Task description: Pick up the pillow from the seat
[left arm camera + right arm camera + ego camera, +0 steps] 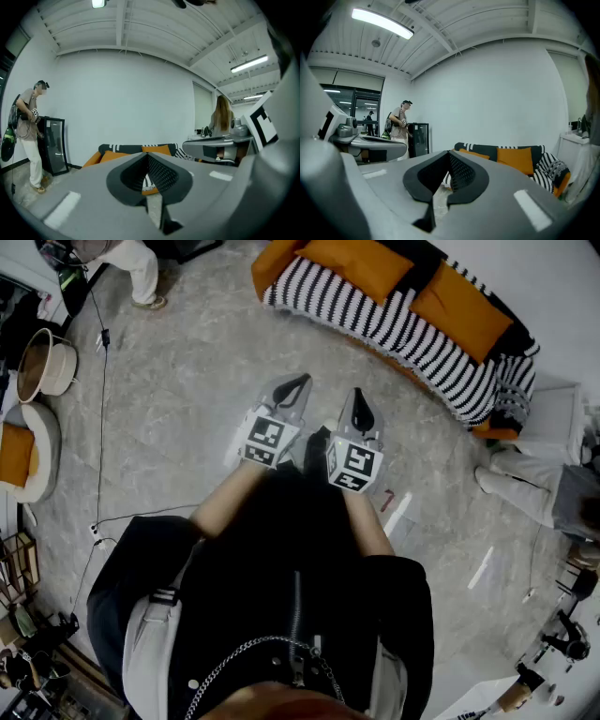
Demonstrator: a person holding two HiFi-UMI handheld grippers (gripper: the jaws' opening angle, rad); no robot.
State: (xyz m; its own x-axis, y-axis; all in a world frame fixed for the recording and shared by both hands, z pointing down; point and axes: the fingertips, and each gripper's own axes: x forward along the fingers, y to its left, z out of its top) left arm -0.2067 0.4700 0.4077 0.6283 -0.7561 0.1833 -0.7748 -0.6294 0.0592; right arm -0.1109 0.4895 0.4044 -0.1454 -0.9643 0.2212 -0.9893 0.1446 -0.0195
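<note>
A curved black-and-white striped seat (403, 324) lies on the floor ahead, with an orange pillow (361, 263) at its left and a second orange pillow (459, 301) to the right. My left gripper (296, 385) and right gripper (360, 409) are side by side over the floor, both pointing at the seat and well short of it. Both are shut with nothing in them. The left gripper view has its jaws (149, 161) closed, with the seat (117, 149) low behind them. In the right gripper view the jaws (449, 164) are closed too, and an orange pillow (514, 159) leans on the seat back.
A person (136, 273) stands at the far left by a black cabinet (54, 145). Another person's legs (530, 493) are at the right, beside a white box (553, 418). A round cushioned stool (28, 451), a basket (42, 362) and a floor cable (101, 427) are at the left.
</note>
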